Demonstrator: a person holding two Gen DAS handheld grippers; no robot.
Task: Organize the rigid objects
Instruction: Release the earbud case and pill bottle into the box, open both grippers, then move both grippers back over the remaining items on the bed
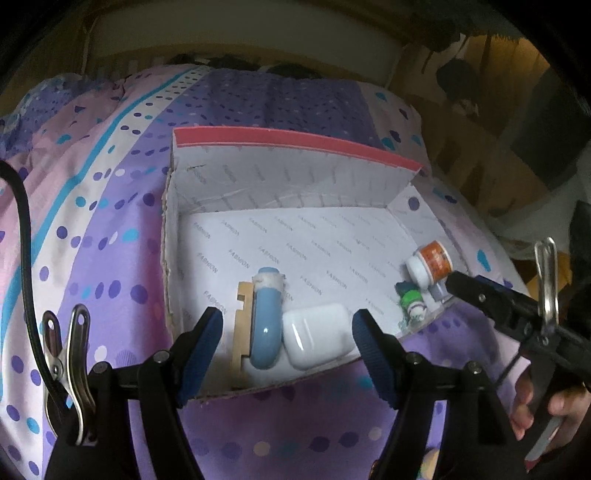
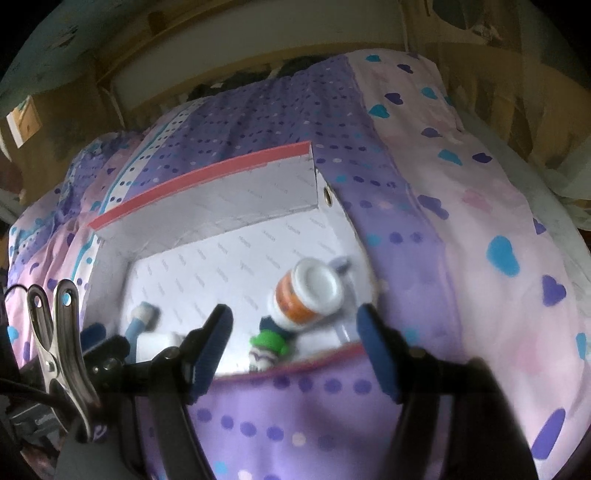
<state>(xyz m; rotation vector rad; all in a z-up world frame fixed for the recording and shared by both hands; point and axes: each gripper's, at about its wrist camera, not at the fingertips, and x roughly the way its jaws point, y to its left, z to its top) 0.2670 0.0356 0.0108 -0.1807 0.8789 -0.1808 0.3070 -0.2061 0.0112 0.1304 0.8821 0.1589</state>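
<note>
An open white cardboard box (image 1: 295, 173) with a red rim lies on the bed. Inside it lie a blue curved tube (image 1: 265, 325), a white earbud case (image 1: 316, 339), a flat wooden piece (image 1: 242, 332), an orange-labelled white-capped bottle (image 1: 430, 262) and a small green toy (image 1: 410, 301). My left gripper (image 1: 288, 343) is open and empty, just in front of the tube and case. My right gripper (image 2: 295, 339) is open and empty at the box's near right corner, close to the bottle (image 2: 308, 295) and green toy (image 2: 267, 341). It also shows in the left wrist view (image 1: 458, 284).
The purple and pink dotted bedspread (image 1: 110, 240) surrounds the box (image 2: 221, 192). A headboard (image 1: 240, 33) runs along the far side. A wooden floor and dark furniture (image 1: 517, 129) lie to the right of the bed.
</note>
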